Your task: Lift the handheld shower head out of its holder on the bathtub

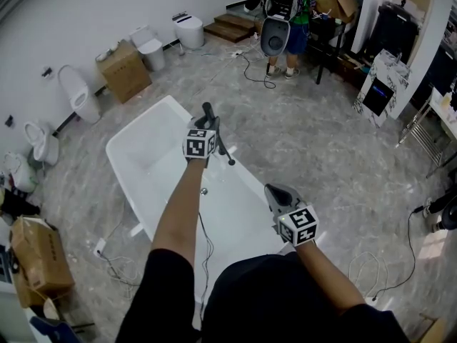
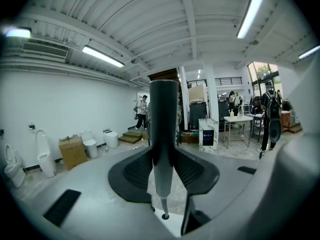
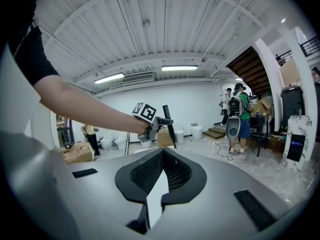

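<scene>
Nearest the lens is the person's dark shirt (image 1: 246,295), filling the bottom of the head view, with both bare forearms reaching out from it over the white bathtub (image 1: 136,123).

On the left, the left gripper (image 1: 207,128) is held out over the tub's right-hand long rim. In its own view its jaws stand partly apart and are clamped from both sides on the dark handle of the shower head (image 2: 164,124), which runs upright between the pads. From the head view the wand slants down and to the right from the jaws, its lower end in the air above the rim. A thin hose (image 2: 161,204) runs from that end down to a small round fitting (image 2: 165,216) on the rim, probably the holder.

To the right and closer to the body, the right gripper (image 1: 275,191) hovers off the tub's near right corner. Its jaws are pressed together with nothing between them.

By my reading, the lift itself is in hand and largely made, since the wand appears clear of its seat. The next move calls for a steady rise straight up and away from the rim, with a firm grip and no jerk on the trailing hose.
</scene>
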Tool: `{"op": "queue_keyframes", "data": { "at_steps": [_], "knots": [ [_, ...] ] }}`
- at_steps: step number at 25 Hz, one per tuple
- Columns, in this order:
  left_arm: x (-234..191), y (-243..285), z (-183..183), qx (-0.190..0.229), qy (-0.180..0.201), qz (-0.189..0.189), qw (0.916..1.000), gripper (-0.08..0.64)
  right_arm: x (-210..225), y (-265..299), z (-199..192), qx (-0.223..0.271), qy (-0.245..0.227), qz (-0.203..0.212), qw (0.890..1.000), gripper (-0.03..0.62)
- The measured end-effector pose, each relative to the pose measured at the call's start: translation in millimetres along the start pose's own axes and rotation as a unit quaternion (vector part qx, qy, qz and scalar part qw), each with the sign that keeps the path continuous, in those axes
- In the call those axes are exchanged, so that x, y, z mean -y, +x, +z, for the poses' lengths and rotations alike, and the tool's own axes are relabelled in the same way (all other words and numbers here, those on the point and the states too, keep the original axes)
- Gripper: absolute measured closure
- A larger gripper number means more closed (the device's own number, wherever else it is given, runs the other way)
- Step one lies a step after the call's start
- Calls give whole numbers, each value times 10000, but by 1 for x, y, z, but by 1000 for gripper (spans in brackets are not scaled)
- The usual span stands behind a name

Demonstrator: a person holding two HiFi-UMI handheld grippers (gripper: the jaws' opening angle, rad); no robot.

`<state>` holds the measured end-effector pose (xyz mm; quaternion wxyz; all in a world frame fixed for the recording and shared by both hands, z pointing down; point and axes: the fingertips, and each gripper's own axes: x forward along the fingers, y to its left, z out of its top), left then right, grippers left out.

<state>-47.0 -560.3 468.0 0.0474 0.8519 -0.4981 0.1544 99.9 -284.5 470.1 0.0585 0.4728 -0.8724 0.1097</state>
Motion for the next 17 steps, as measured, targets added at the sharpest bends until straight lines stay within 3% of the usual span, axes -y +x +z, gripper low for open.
{"op": "queue_keyframes", "data": {
  "at_steps": [17],
  "knots": [
    [7,3,-6,-96,25,-16,9999,433,2,-13,-3,17,-27,-50,10000,594]
  ]
}}
